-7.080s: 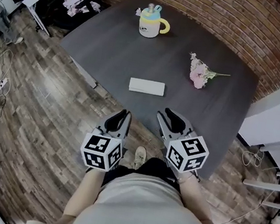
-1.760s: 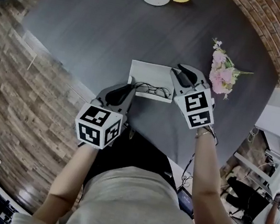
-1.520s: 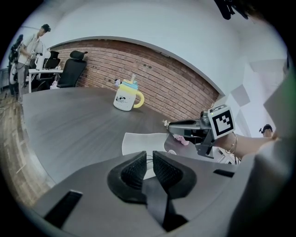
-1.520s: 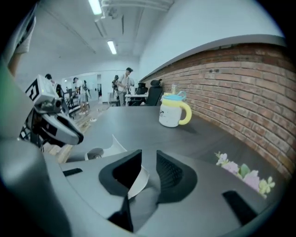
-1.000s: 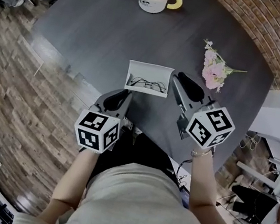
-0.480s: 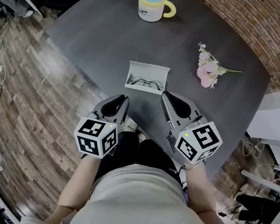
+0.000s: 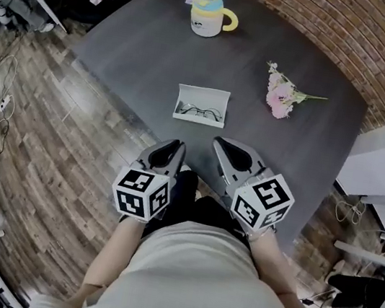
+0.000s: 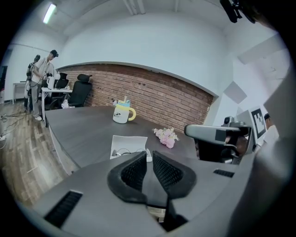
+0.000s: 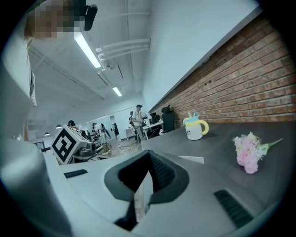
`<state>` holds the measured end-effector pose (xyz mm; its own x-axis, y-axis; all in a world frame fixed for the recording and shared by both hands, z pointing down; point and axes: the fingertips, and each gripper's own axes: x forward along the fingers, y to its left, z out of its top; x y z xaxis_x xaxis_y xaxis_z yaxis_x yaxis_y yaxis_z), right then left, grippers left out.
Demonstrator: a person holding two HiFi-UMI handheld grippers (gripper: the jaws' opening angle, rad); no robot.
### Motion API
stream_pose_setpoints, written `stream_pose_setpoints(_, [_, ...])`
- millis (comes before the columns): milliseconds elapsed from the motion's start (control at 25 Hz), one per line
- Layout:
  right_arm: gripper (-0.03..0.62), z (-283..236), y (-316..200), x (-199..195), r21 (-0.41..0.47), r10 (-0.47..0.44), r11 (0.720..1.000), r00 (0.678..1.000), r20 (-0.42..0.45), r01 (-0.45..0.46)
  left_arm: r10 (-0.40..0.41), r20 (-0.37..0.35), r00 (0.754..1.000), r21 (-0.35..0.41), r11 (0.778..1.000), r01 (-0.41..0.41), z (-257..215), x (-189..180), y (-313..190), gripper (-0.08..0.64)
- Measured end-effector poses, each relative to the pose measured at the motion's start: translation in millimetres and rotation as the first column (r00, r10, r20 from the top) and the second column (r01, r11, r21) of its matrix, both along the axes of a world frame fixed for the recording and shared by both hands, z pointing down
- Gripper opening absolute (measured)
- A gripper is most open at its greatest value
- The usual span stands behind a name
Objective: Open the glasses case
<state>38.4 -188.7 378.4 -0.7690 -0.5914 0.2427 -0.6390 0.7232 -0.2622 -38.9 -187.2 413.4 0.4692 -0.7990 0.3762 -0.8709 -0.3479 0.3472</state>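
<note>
- Glasses case (image 7: 201, 105) lies open on the table (image 7: 136, 52), spectacles (image 7: 201, 112) inside, at twelve o'clock of both grippers.
- Left gripper (image 7: 173, 145) and right gripper (image 7: 221, 146), both clenched and empty, have drawn back toward six o'clock.
- Task looks complete.

White glasses case (image 7: 204, 95), dark grey table (image 7: 150, 55), pink flowers (image 7: 281, 98), cream-and-yellow mug (image 7: 206, 22), red brick wall (image 7: 345, 29)

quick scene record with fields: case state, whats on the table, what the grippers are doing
glasses case: open, lid raised, on table
contents: glasses inside
other items: mug, pink flowers
left hand-held gripper: empty, clear of case
right hand-held gripper: shut, empty, clear of case
task state: case opened
</note>
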Motion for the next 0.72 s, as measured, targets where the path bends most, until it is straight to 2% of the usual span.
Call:
stream_pose_setpoints(400, [0.007, 4, 14, -2, -0.022, -0.005, 1.0, 1.0, -0.005, 0.004, -0.025, 0.012, 1.0, 0.013, 1.0, 0.025, -6, -6, 11, 0.057])
stream_pose_setpoints(720, [0.006, 11, 17, 1, -0.046, 0.015, 0.999, 0.998, -0.058, -0.018, 0.004, 0.009, 1.0, 0.024, 1.0, -0.005, -7, 6, 14, 0.057])
